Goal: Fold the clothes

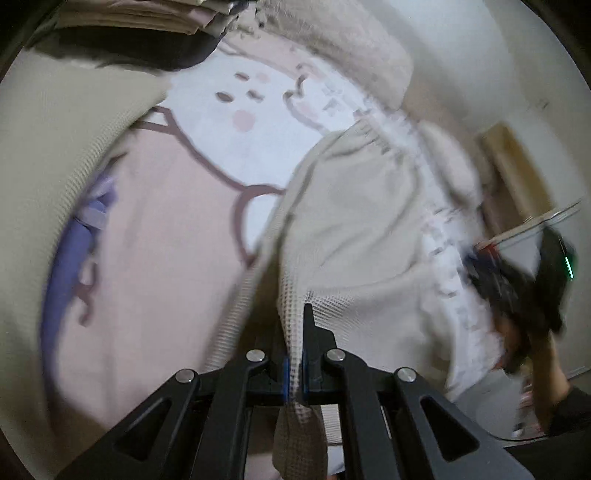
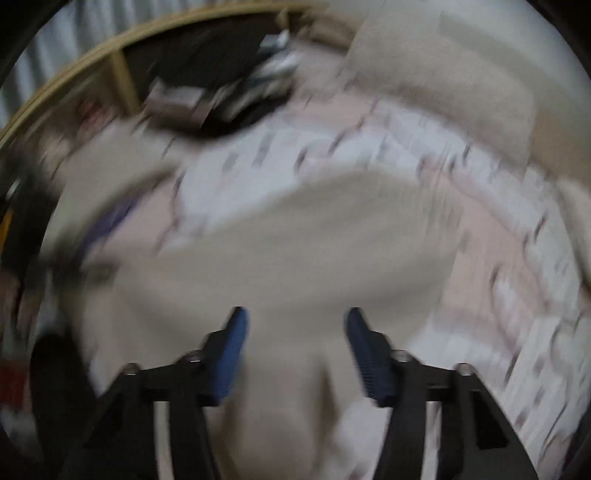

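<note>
A beige waffle-knit garment [image 1: 354, 229] hangs draped in front of the left wrist camera, its textured fabric falling in folds over a pink and white bedsheet printed with a cartoon animal face [image 1: 236, 122]. A bunched edge of this garment runs straight down between the blue-padded fingers of the left gripper [image 1: 294, 363], whose jaws are clamped tight on the cloth; a tail of it dangles below them. More of the same beige fabric curves along the left edge of that view.

In the right wrist view, heavily blurred, the beige garment [image 2: 295, 243] spreads across the middle of the bed. The right gripper [image 2: 295, 347] sits above it with its jaws wide apart, the blue pads [image 2: 231, 354] holding nothing.

A fluffy beige blanket [image 1: 343, 48] lies bunched beyond the sheet. A stack of folded clothes [image 1: 140, 18] sits at the far end of the bed, beside dark fabric. A wooden frame [image 2: 122, 77] shows behind it.
</note>
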### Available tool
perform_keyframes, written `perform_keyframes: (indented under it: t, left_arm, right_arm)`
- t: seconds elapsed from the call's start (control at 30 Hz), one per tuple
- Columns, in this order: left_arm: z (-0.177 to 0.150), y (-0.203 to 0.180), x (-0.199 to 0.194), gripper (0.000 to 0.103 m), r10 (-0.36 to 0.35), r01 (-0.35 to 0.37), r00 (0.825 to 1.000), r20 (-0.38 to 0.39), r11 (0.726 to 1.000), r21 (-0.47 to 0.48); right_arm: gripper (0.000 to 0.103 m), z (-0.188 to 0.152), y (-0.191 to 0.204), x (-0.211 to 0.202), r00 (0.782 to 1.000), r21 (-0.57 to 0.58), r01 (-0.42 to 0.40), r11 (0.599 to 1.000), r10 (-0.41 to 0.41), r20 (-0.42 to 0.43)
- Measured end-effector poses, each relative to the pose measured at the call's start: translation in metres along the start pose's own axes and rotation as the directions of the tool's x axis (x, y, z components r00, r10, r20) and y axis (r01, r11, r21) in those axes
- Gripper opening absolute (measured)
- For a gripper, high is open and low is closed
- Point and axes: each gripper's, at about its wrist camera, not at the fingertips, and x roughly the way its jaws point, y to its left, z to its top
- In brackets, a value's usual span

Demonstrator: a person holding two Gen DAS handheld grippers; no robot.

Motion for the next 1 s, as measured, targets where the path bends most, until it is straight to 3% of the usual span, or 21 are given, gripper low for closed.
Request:
perform_keyframes:
  t: [0.07, 0.13, 0.17, 0.23, 0.33, 0.43, 0.6, 0.67, 0.97, 1.0]
  left_arm:
    - [0.003, 0.004, 0.012, 0.005, 0.048, -0.047, 0.998, -0.043, 0.999, 0.012]
    - [0.003, 0.005, 0.025, 0.006, 0.083, -0.081, 0.994, -0.078, 0.996, 0.026]
    - [0.002, 0.004, 0.028, 0.007, 0.099, -0.096, 0.992, -0.084, 0.995, 0.036]
    - [-0.001, -0.001, 0.028, 0.008, 0.127, -0.123, 0.989, -0.073, 0.99, 0.063]
    - [-0.005, -0.007, 0.028, 0.009, 0.17, -0.164, 0.984, -0.055, 0.981, 0.102]
    - [-0.008, -0.013, 0.028, 0.009, 0.201, -0.195, 0.979, -0.033, 0.972, 0.131]
    - [-0.01, -0.014, 0.031, 0.009, 0.212, -0.209, 0.977, -0.001, 0.965, 0.159]
    - [-0.01, -0.014, 0.033, 0.009, 0.209, -0.207, 0.978, 0.005, 0.965, 0.162]
    - [-0.005, -0.011, 0.039, 0.009, 0.179, -0.176, 0.984, -0.003, 0.967, 0.183]
    - [-0.005, -0.011, 0.039, 0.009, 0.177, -0.173, 0.984, -0.004, 0.967, 0.187]
  right_arm:
    - [0.043, -0.055, 0.013, 0.013, 0.993, 0.009, -0.049, 0.999, 0.049, -0.108]
    - [0.043, -0.105, 0.028, 0.032, 0.984, -0.009, -0.004, 1.0, 0.003, -0.18]
    - [0.043, -0.123, 0.036, 0.033, 0.987, -0.023, 0.033, 0.999, -0.036, -0.154]
    - [0.043, -0.14, 0.045, 0.026, 0.993, -0.005, 0.062, 0.998, -0.062, -0.103]
    - [0.043, -0.135, 0.038, 0.015, 0.989, 0.062, -0.005, 0.998, 0.014, -0.144]
    - [0.043, -0.098, 0.024, -0.009, 0.997, 0.071, -0.055, 0.996, 0.059, -0.057]
    - [0.043, 0.011, -0.01, -0.016, 0.995, 0.021, 0.035, 0.999, -0.036, 0.093]
    - [0.043, 0.057, -0.021, 0.002, 0.99, 0.0, 0.101, 0.995, -0.1, 0.104]
    - [0.043, 0.137, -0.071, 0.12, 0.973, 0.1, 0.232, 0.968, -0.232, -0.005]
    - [0.039, 0.145, -0.076, 0.133, 0.969, 0.11, 0.246, 0.963, -0.246, -0.017]
